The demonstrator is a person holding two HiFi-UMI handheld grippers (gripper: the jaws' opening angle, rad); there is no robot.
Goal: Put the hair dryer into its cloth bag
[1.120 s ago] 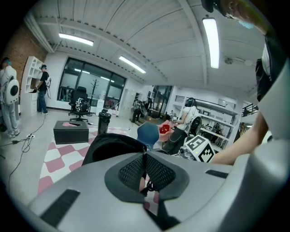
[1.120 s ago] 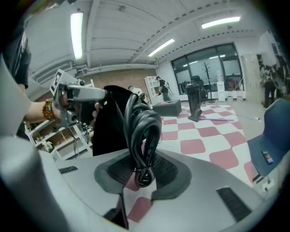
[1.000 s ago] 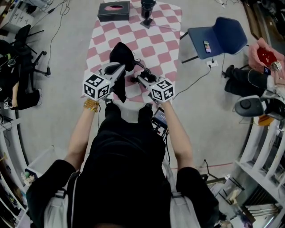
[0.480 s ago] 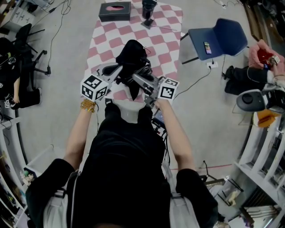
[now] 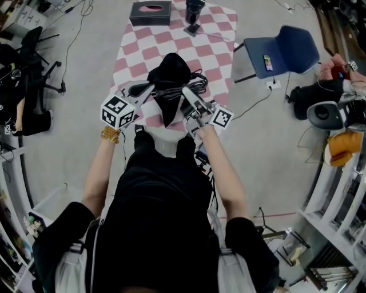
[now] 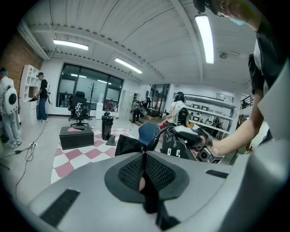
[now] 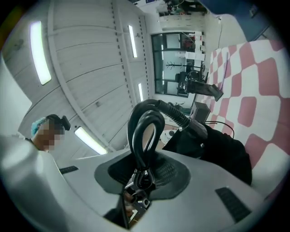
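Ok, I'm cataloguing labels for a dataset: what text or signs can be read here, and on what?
Nothing reads as words.
Marker cubes: black-and-white square patterns only.
Tag below the cord, right gripper view: white mark, too blurred to read.

Black box [image 5: 150, 12] on pink-checked cloth [image 5: 137, 57], blue chair [image 5: 286, 48] beside

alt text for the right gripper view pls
Close up along its jaws, the right hand-held gripper is shut on a looped bundle of black power cord. The cord runs on into a black cloth bag in front of a pink-and-white checked cloth, with ceiling lights behind.
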